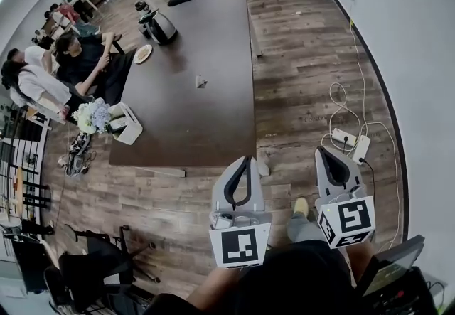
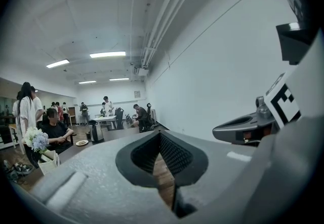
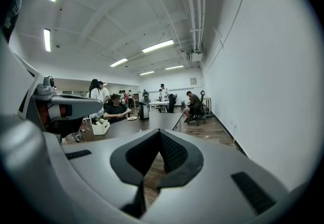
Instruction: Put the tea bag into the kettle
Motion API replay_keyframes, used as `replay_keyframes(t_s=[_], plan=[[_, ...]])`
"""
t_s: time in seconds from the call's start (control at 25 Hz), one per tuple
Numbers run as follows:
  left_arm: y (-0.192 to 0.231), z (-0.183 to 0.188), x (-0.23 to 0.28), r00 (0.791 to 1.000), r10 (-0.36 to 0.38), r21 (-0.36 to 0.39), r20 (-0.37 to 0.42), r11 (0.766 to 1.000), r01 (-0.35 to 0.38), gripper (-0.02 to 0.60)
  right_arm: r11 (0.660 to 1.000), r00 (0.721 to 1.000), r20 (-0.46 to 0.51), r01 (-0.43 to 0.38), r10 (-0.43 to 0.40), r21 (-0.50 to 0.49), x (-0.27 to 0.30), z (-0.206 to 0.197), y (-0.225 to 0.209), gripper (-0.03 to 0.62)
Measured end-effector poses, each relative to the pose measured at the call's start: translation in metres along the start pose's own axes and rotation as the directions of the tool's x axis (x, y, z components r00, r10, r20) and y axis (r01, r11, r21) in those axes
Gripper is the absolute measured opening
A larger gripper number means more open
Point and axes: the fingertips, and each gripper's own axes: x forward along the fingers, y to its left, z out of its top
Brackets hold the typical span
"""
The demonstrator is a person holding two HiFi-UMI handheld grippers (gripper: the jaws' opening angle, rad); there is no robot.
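Observation:
The dark kettle (image 1: 158,25) stands at the far left end of the long dark table (image 1: 213,114), also the kettle (image 2: 95,132) and kettle (image 3: 144,112) in the gripper views. A small tea bag (image 1: 201,82) lies mid-table. My left gripper (image 1: 245,159) and right gripper (image 1: 320,149) hover side by side over the wood floor, short of the table's near edge. Both are shut and hold nothing. Each gripper's tip, left (image 2: 160,133) and right (image 3: 160,132), meets at a point and aims down the room.
A plate (image 1: 143,53) lies near the kettle. Flowers (image 1: 92,116) and a white box (image 1: 128,124) sit at the table's near left corner. Seated people (image 1: 78,65) line the left side. A power strip (image 1: 345,138) with cables lies on the floor at right.

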Motion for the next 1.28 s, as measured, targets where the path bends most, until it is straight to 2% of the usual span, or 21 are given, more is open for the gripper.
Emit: replay_keyframes(t_s=[0.24,0.48,0.84,1.28], plan=[[-0.020,0.014,0.048,1.000,0.015,0.021,-0.005,1.000,-0.015,0.003,1.000,1.000,0.008,-0.013,0.013,0.014,0.025,0.010,-0.048,0.002],[-0.030,0.023,0.071,1.000,0.027,0.024,-0.005,0.999,-0.027,0.003,1.000,1.000,0.019,-0.018,0.017,0.017,0.039,0.018,-0.077,0.002],[-0.031,0.027,0.090,0.999,0.031,0.027,0.011,0.999,-0.032,0.003,1.000,0.999,0.025,-0.022,0.022,0.004,0.055,0.022,-0.089,0.002],[-0.003,0.021,0.144,0.999,0.047,-0.022,0.023,0.999,-0.047,0.003,0.998,0.999,0.006,-0.048,0.048,-0.046,0.115,0.032,-0.094,0.002]])
